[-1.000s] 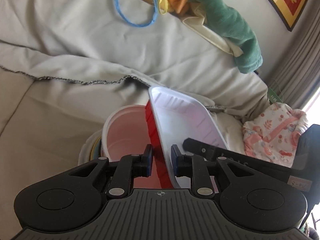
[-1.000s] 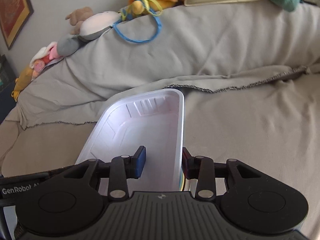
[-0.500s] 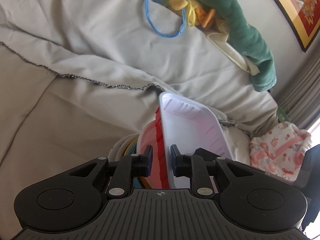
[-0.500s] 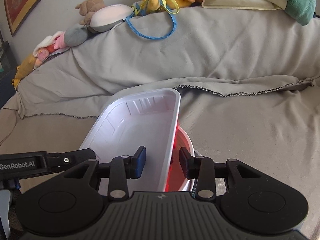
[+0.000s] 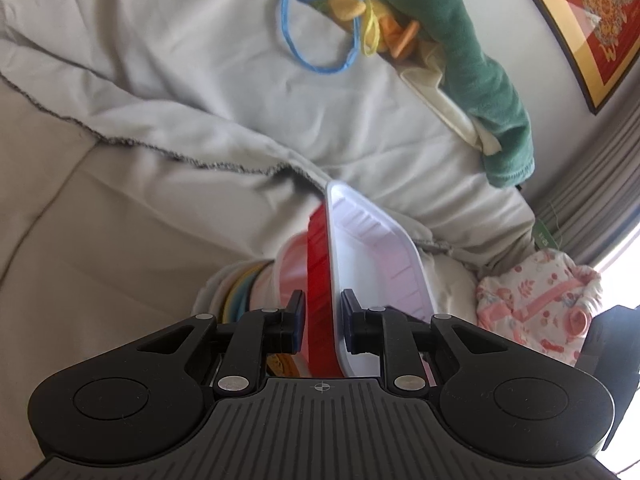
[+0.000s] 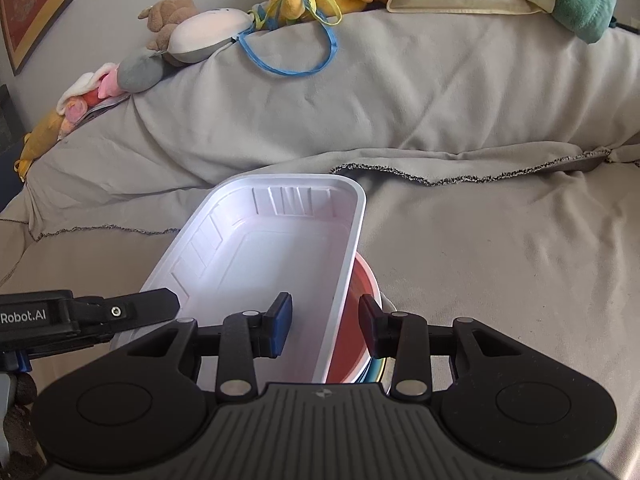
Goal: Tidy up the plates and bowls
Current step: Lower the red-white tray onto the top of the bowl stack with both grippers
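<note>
A: What is being held nearest the cameras?

B: A white tray (image 6: 280, 264), red on its outer wall, is being gripped by both grippers. Its left wall is being pinched by the closed fingers of the left gripper (image 5: 322, 326); its right wall is being straddled by the right gripper (image 6: 325, 330), though whether its pads are pressing on the wall cannot be told.

A: And where is the tray being kept?

B: It is being held tilted over a round bowl (image 5: 290, 268), which is being carried on a stack of coloured plates (image 5: 240, 286). The stack is being supported by a sofa (image 6: 500, 280) draped in a grey cover.

A: What is being seen further back?

B: A blue cord (image 6: 296, 62), soft toys (image 6: 192, 32) and a green towel (image 5: 480, 80) are being rested along the sofa back; a framed picture (image 5: 580, 20) is being shown on the wall.
</note>
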Demonstrator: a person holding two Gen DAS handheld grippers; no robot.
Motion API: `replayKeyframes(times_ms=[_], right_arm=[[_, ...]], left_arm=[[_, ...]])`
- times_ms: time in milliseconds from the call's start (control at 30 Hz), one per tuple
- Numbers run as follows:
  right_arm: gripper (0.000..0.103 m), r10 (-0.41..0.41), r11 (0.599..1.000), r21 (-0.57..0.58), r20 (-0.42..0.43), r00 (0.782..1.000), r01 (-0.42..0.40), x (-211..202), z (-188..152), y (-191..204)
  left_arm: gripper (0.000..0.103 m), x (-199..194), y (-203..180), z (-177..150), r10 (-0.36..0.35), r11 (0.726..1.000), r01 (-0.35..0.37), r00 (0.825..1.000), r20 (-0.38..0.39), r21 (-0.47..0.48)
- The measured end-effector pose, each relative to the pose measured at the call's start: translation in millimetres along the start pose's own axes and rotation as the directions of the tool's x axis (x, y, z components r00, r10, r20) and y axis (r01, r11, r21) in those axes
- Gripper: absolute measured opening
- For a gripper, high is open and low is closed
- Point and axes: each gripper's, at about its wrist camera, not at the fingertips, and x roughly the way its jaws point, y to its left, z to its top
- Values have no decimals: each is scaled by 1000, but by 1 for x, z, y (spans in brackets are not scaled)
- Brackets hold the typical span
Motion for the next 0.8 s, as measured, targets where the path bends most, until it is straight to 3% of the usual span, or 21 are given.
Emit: replayKeyframes(times_ms=[300,800], right_arm=[[36,1,1000,-13,4,1000,-1,-2,-2,6],[37,-32,999,-33,20,999,33,-9,-5,10]], left_arm=[[22,-15,12,4,28,999,-26,998,53,-37],[22,-9,1,-10,4,1000,-4,1000,-19,-3]])
